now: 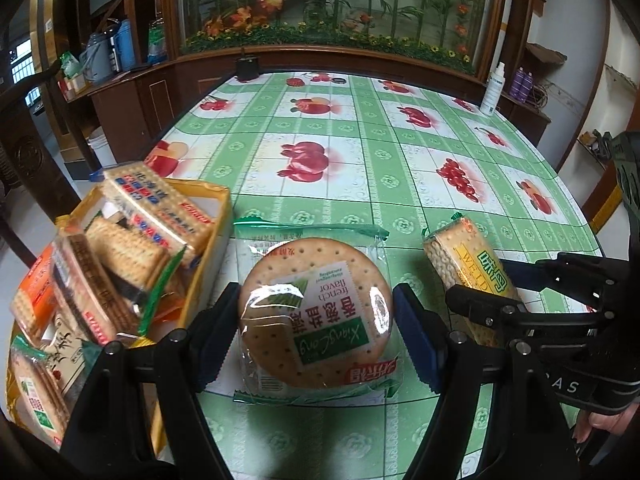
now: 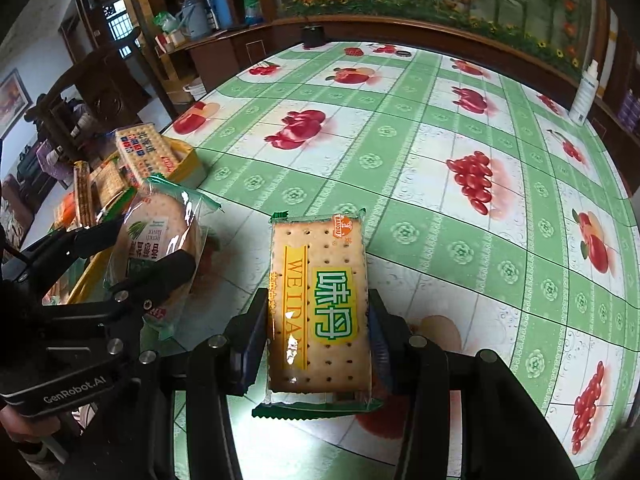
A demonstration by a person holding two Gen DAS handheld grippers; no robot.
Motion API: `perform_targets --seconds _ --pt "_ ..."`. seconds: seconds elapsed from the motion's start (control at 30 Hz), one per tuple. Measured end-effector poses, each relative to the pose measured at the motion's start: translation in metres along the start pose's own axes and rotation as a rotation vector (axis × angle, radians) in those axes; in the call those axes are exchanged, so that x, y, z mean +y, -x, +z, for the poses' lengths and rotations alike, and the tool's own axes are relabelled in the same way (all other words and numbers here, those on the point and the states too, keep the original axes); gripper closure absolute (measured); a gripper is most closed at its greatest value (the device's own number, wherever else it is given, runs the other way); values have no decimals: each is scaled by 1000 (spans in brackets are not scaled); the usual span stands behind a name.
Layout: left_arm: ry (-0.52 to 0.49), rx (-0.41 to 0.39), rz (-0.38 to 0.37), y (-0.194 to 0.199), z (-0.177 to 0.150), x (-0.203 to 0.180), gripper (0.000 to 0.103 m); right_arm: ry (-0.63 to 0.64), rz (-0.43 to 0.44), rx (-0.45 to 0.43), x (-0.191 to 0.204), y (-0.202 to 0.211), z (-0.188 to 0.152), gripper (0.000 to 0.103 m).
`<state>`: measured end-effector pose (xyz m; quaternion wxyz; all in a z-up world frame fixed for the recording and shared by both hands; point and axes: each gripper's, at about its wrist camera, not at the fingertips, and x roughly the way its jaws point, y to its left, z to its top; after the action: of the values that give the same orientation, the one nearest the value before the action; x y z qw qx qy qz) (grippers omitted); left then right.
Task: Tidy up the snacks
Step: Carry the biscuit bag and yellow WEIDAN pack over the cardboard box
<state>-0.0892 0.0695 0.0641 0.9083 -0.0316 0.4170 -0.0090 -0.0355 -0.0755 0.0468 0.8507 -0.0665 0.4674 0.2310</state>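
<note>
My left gripper (image 1: 316, 332) is shut on a round cracker pack (image 1: 316, 312) in clear wrap with a green label, its blue pads pressing both sides above the table. My right gripper (image 2: 318, 332) is shut on a rectangular cracker pack (image 2: 320, 304) with a yellow and green label. That rectangular pack (image 1: 468, 268) shows to the right in the left wrist view, and the round pack (image 2: 160, 240) to the left in the right wrist view. A yellow basket (image 1: 216, 240) at the left holds several cracker packs (image 1: 156, 212). The basket (image 2: 188, 164) sits at the table's left edge.
The table carries a green checked cloth with fruit prints (image 1: 360, 152). A white bottle (image 1: 493, 90) stands at the far right edge, a small dark object (image 1: 248, 68) at the far edge. Wooden cabinets (image 1: 132, 100) and a glass flower display (image 1: 332, 8) stand behind. A dark chair (image 2: 92, 92) is beyond the basket.
</note>
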Motion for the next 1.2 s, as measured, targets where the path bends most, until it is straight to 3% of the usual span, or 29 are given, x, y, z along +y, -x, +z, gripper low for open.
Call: perform_targets --seconds 0.47,1.2 --pt "85 -43 26 47 -15 52 27 91 81 -43 53 10 15 57" --pt "257 -100 228 95 -61 171 27 346 233 -21 191 -17 37 57"
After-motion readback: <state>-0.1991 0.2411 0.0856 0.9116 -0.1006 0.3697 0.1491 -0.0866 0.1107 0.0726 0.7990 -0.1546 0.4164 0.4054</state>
